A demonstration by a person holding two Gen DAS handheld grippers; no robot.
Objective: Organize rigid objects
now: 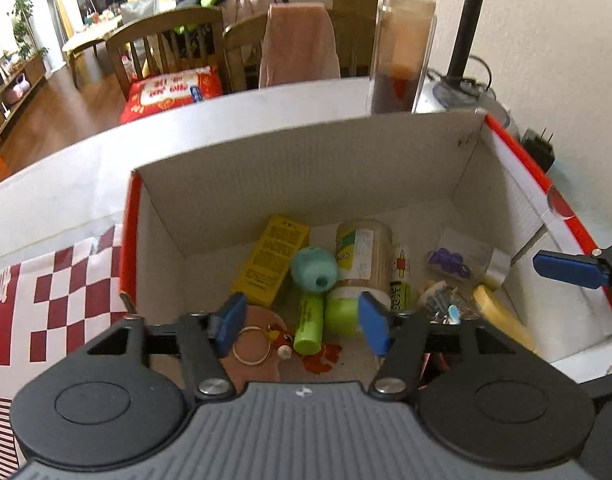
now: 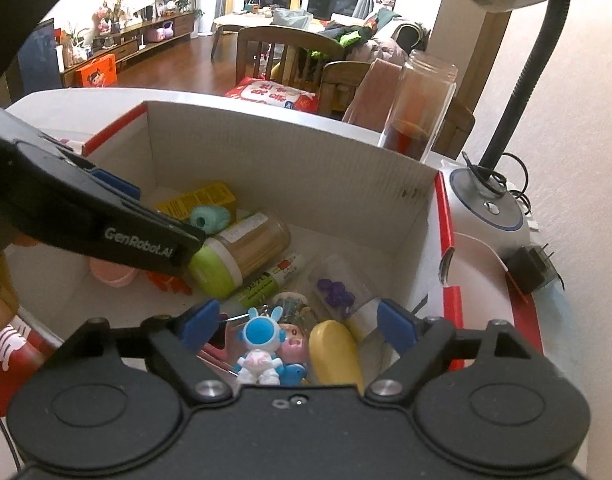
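We have both grippers over the cardboard box [image 1: 306, 168], where the sorted items already lie in a heap. The left gripper [image 1: 302, 322] stands part open with nothing between its pads, above the green tube [image 1: 307, 326]; the right gripper [image 2: 300, 326] is wide open and empty, over the astronaut figure [image 2: 258, 354] at the near right. Risk, as we judge it: a lowered jaw could nudge the lying toothpick jar [image 2: 242, 256] so it rolls, or the two grippers could collide in the crowded box. Count: one yellow carton [image 1: 272, 264], one teal ball [image 1: 313, 270], one jar, one figure, one box.
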